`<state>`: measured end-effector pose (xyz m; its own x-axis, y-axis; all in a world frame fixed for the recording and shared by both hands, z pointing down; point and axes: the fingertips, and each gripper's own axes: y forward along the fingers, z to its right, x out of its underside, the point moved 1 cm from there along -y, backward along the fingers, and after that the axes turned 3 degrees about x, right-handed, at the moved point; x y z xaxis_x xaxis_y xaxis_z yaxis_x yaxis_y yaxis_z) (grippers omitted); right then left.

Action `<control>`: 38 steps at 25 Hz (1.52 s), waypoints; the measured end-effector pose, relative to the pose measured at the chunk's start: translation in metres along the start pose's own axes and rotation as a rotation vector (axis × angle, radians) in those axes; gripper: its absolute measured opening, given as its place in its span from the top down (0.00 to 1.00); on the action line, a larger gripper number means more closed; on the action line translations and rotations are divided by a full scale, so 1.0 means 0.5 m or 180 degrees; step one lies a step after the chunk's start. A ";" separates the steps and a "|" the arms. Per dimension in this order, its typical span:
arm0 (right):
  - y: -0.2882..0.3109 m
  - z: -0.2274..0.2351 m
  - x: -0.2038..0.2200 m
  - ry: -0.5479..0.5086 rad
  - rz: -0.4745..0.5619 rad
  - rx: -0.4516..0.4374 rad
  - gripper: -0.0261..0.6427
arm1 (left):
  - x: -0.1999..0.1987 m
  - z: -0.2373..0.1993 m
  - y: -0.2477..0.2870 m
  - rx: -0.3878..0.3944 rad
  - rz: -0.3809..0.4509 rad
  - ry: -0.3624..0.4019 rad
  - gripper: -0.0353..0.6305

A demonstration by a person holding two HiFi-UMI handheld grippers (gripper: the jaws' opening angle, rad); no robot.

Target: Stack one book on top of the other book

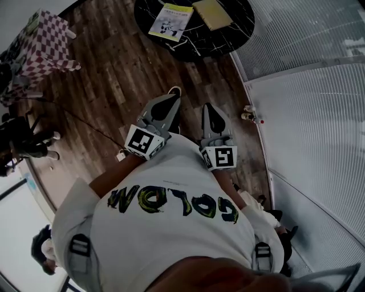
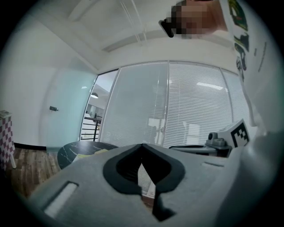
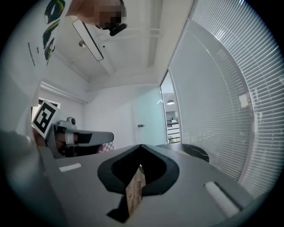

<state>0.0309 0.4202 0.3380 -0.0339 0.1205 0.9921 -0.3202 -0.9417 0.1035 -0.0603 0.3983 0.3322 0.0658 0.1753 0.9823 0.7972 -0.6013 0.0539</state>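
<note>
Fingers of the left gripper (image 1: 172, 96) (image 2: 142, 150) are pressed fully together with nothing between them. Fingers of the right gripper (image 1: 210, 109) (image 3: 141, 150) are likewise closed and empty. The two grippers sit side by side above the brown wood-plank floor (image 1: 114, 74). Well ahead of the fingertips, a round black marble-patterned worktop (image 1: 228, 41) carries a white-and-green paperback book (image 1: 171, 21). A plain yellow book (image 1: 212, 13) lies beside it to the right, not stacked.

shirt (image 1: 171, 171): white, green-black lettering | left claw (image 1: 173, 94), right claw (image 1: 210, 108): grey, black-lined
</note>
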 end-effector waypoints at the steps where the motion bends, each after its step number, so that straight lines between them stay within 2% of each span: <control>1: 0.005 0.007 0.001 -0.0008 -0.0005 0.0018 0.96 | 0.000 -0.006 0.008 0.0013 0.0003 -0.0006 0.94; 12: 0.146 0.106 -0.005 -0.0066 -0.0109 0.0096 0.96 | -0.012 -0.114 0.164 0.0117 0.0006 -0.0077 0.94; 22: 0.365 0.202 -0.043 -0.0126 -0.0154 0.0077 0.96 | -0.040 -0.279 0.345 0.0222 -0.0095 -0.0180 0.94; 30: 0.551 0.277 -0.074 -0.0193 -0.0164 0.0080 0.96 | -0.073 -0.413 0.488 0.0384 -0.0146 -0.0152 0.94; 38: 0.667 0.307 -0.087 -0.0109 -0.0277 0.0111 0.96 | -0.090 -0.494 0.554 0.0508 -0.0201 -0.0232 0.94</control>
<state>0.0711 0.0529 0.3404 0.0253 0.1920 0.9811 -0.2873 -0.9386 0.1911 0.0095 0.0315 0.3473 0.0513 0.2682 0.9620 0.8858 -0.4570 0.0802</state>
